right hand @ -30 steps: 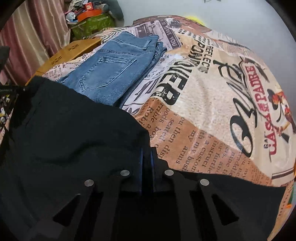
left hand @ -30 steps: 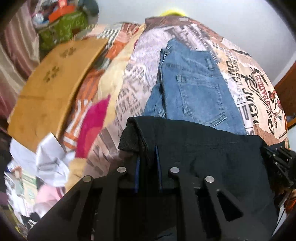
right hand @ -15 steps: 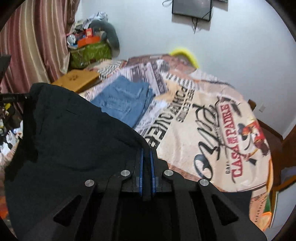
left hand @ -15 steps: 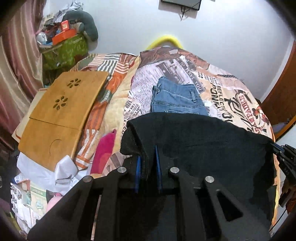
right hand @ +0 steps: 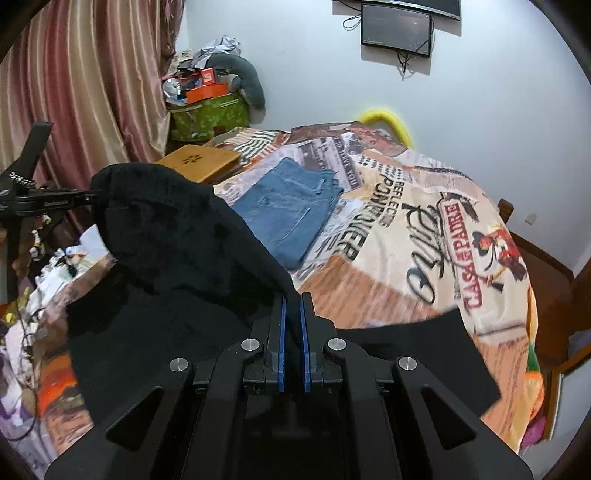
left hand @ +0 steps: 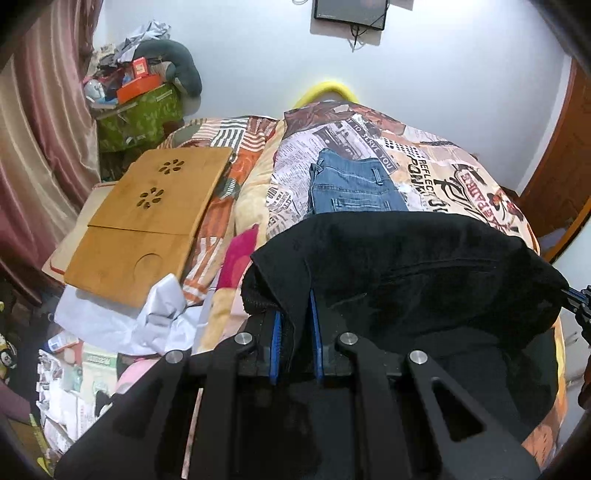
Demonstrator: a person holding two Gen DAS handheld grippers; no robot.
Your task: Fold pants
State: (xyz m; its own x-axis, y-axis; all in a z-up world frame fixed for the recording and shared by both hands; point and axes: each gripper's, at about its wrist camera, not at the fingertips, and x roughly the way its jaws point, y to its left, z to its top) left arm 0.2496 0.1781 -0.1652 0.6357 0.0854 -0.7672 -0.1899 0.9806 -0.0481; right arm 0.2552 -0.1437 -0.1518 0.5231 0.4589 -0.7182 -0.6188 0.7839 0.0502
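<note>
The black pants (left hand: 424,273) hang stretched between my two grippers above the bed. My left gripper (left hand: 295,306) is shut on one corner of the waistband, cloth pinched between its blue pads. The same black pants (right hand: 177,251) fill the left half of the right wrist view, where my right gripper (right hand: 292,299) is shut on the other corner. One black leg (right hand: 424,354) trails on the bedspread at the lower right. The left gripper (right hand: 92,195) shows at the far left edge of the right wrist view, and the right gripper (left hand: 576,299) at the right edge of the left wrist view.
Folded blue jeans (left hand: 354,188) (right hand: 291,210) lie mid-bed on the newspaper-print bedspread (right hand: 424,229). A wooden lap tray (left hand: 147,214) rests at the bed's left side, beside clutter and a green box (left hand: 140,118). Curtains (right hand: 85,81) hang on the left; a monitor (right hand: 397,29) is on the wall.
Both grippers have risen and pulled back with the black pants, lifting the waistband off the bed. The views tilted up, so the wall and monitor now show and the jeans look farther away.
</note>
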